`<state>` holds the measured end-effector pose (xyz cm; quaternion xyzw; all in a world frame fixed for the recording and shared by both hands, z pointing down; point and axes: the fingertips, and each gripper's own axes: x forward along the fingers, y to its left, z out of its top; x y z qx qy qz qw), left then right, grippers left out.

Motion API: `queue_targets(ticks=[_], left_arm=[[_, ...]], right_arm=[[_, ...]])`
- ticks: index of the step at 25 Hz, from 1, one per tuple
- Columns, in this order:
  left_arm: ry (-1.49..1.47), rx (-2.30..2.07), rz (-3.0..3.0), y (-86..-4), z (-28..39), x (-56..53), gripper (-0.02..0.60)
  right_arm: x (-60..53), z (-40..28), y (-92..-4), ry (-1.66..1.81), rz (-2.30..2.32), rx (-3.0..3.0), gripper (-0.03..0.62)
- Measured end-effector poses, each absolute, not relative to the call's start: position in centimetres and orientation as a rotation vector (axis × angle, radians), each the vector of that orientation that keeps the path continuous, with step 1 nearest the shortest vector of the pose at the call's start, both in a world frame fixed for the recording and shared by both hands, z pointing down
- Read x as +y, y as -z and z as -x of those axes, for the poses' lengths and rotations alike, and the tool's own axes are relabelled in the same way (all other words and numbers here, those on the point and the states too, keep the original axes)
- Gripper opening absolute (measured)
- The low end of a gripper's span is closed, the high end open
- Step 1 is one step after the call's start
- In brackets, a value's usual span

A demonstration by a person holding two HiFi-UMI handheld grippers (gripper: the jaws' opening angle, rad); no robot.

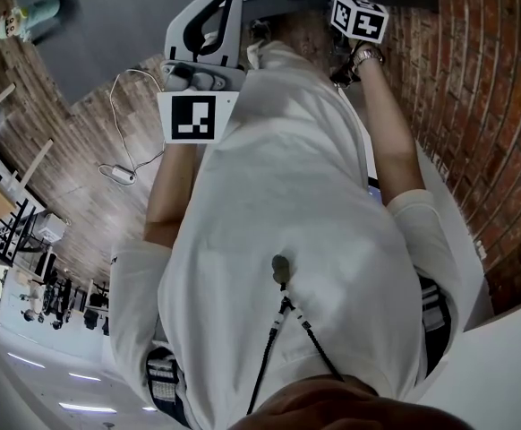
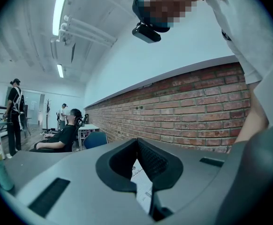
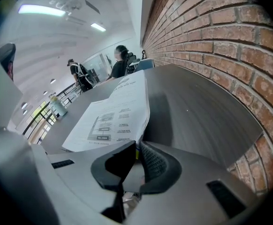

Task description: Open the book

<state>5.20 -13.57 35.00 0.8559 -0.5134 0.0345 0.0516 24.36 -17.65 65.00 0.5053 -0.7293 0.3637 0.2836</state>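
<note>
The thin white paper book (image 3: 112, 111), printed with diagrams, is lying on the grey desk (image 3: 197, 111) beside the red brick wall (image 3: 230, 41). Its top leaves are being held raised along one edge. That edge is being pinched by the right claw (image 3: 136, 146), whose jaws are almost together. A white printed sheet (image 2: 143, 186) is being gripped in the nearly closed left claw (image 2: 137, 142). The opening is judged only begun: the leaves are not yet being turned over and laid flat.
</note>
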Motion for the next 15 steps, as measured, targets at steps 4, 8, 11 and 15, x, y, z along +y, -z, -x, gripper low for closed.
queue_targets(ticks=[4, 8, 11, 15], left_arm=[[-0.105, -1.56, -2.605, -35.0, -5.2, -13.7, 0.023], [-0.1, -1.562, -2.605, -34.9, -5.0, -13.9, 0.023], [-0.106, -1.568, -2.601, -34.9, -4.7, -14.1, 0.023], [-0.11, -1.581, -2.601, -34.8, -4.3, -14.2, 0.023]], right_arm=[[-17.8, -24.9, -65.2, -0.983, -1.368, -1.937, 0.049], [-18.0, -25.5, -65.5, -0.989, -1.383, -1.918, 0.049], [-18.1, -25.9, -65.8, -0.998, -1.401, -1.905, 0.049], [-18.3, -26.4, -66.2, -1.007, -1.413, -1.888, 0.049]])
